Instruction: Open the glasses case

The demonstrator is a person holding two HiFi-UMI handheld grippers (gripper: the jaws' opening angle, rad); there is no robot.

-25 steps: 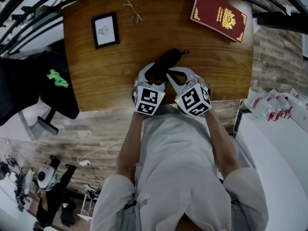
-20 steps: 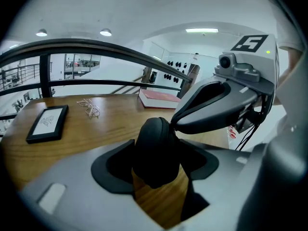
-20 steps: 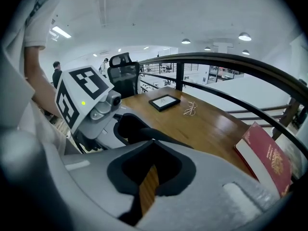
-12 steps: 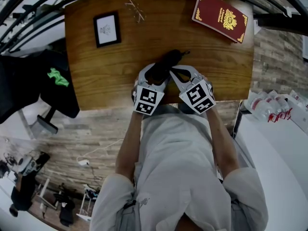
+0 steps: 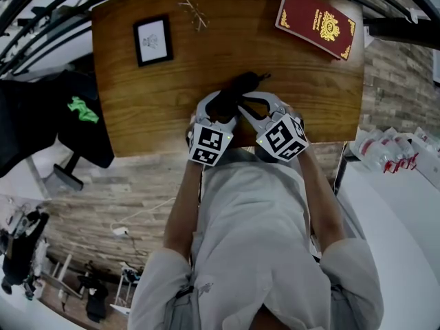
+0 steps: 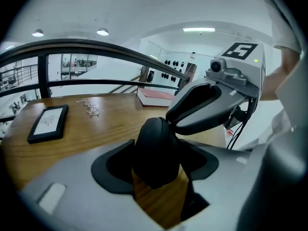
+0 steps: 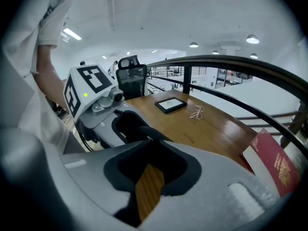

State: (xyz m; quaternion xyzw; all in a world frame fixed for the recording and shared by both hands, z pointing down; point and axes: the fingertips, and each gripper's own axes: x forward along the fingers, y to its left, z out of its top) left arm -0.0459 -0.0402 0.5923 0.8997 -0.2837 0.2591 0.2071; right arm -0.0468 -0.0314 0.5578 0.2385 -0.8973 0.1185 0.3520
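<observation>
Wooden worktop [image 5: 158, 108] carries a framed picture [image 5: 152, 41], spectacles [image 5: 194, 14] and a red book [image 5: 316, 20] farther back. Near its front edge, the left gripper [image 5: 218, 104] clamps its fingers on the black glasses case [image 5: 238, 86]. The right gripper [image 5: 251, 99], its fingers just opening, holds them apart beside the case over bare wood.

text: nothing we can read | book [image 5: 315, 21]: gold lettering too blurry for us | frame [image 5: 152, 41]: same deal

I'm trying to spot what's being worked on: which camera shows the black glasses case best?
The left gripper view: the glasses case fills its middle, clamped in the left gripper. The head view shows only its far end, small, from above; the right gripper view gives just a dark, partly hidden piece.
</observation>
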